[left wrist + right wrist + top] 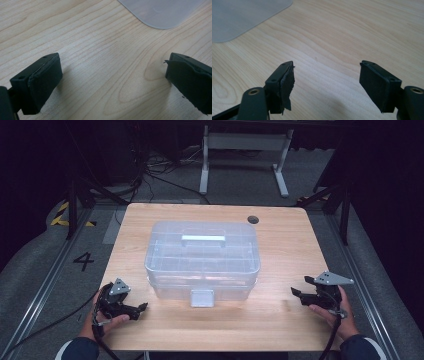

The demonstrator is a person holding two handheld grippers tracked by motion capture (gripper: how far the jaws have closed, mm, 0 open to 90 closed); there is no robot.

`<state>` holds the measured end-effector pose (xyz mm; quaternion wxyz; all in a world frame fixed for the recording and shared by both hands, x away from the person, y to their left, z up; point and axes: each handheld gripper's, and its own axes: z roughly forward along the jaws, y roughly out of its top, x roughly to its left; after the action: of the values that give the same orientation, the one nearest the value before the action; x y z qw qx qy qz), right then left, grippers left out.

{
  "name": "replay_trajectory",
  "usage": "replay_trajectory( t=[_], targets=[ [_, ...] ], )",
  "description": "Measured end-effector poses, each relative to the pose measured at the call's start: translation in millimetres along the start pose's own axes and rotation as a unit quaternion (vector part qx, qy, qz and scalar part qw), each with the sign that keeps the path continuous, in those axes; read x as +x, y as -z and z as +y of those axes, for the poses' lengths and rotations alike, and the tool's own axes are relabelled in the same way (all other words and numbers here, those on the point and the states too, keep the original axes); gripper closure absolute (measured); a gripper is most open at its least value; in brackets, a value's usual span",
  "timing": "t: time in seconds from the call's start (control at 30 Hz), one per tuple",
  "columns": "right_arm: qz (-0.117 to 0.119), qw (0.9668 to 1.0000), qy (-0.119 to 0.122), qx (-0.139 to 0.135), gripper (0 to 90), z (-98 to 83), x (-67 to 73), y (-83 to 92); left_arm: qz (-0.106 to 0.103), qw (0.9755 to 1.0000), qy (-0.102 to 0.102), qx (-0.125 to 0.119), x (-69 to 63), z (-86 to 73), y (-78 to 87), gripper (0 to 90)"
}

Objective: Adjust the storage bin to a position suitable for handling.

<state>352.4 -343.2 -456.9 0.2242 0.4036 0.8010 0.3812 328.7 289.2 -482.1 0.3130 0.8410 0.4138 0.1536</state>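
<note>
- Nearest the camera, low at either side of the high view: left gripper [142,308] and right gripper [299,292], each in a hand [107,322], both resting at the near edge of the wooden surface [280,245], well apart from each other.
- Jaws of both standing wide apart over bare wood, clamped on nothing; torn padding visible on one right-gripper pad [287,87].
- Centred between them, nearer the far edge: clear plastic storage box [202,260], lid on, carry handle [203,239] lying flat across the top, front latch [202,297] facing the person and seemingly shut.
- Faint compartment lines visible through the lid; contents, if any, too hazy to tell.
- Rounded corner of the box visible at the top of each gripper view [162,12] [244,17], near but not touching either gripper.
- Likely handling: thin rigid plastic, probably light if empty, smooth and slippery on its walls, apt to flex or crack under a hard squeeze.
- Best holds, by judgement: the top handle for lifting, the latch tab for opening, the lid rim at both ends for a two-sided lift; flat walls offering little purchase.
</note>
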Motion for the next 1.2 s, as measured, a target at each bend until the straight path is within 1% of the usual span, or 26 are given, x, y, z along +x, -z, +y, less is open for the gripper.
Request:
replay_trajectory(
  t=[0.07,0.13,0.3,0.4,0.53,0.7,0.77,0.93,1.0,1.1,1.2],
  targets=[
    [0.002,1.0,-0.005,-0.007,28.7,6.7,-1.9,1.8,0.0,1.0,0.0,0.0,0.0,0.0,0.1,1.2],
    [-0.003,0.9999,-0.003,-0.01,28.7,13.8,-2.4,3.3,0.001,1.0,0.0,0.0,-0.2,-0.1,0.1,1.2],
    [-0.002,0.9998,0.009,-0.017,28.9,30.2,-0.6,4.6,0.001,1.0,0.001,0.0,-0.4,-0.2,0.1,1.2],
    [0.002,0.9994,0.024,-0.023,29.2,44.2,4.2,6.9,0.002,1.0,0.005,-0.003,-0.7,-0.6,-0.1,1.2],
    [0.005,0.999,0.031,-0.033,29.7,62.8,7.4,10.1,0.003,1.0,0.006,-0.003,-0.4,-1.1,0.6,1.6],
    [0.003,0.9982,0.045,-0.039,29.6,81.1,10.2,13.0,0.002,1.0,0.007,-0.002,-0.5,-1.2,0.8,1.7],
    [0.003,0.9981,0.047,-0.041,29.7,84.1,10.6,13.3,0.003,1.0,0.006,-0.002,-0.5,-1.2,0.8,1.7],
    [0.006,0.9972,0.054,-0.051,29.6,103.1,12.2,13.2,0.002,1.0,0.007,-0.002,-0.5,-1.2,0.8,1.7],
    [0.007,0.9971,0.054,-0.052,29.4,105.6,12.6,13.4,0.002,1.0,0.007,-0.002,-0.6,-1.2,0.7,1.7],
    [0.008,0.9963,0.059,-0.062,28.7,118.6,14.7,14.2,0.003,1.0,0.006,-0.002,-0.5,-1.2,0.8,1.7],
    [0.015,0.9955,0.062,-0.07,28.7,129.1,16.8,14.4,0.003,1.0,0.006,-0.002,-0.5,-1.2,0.8,1.7]
  ],
)
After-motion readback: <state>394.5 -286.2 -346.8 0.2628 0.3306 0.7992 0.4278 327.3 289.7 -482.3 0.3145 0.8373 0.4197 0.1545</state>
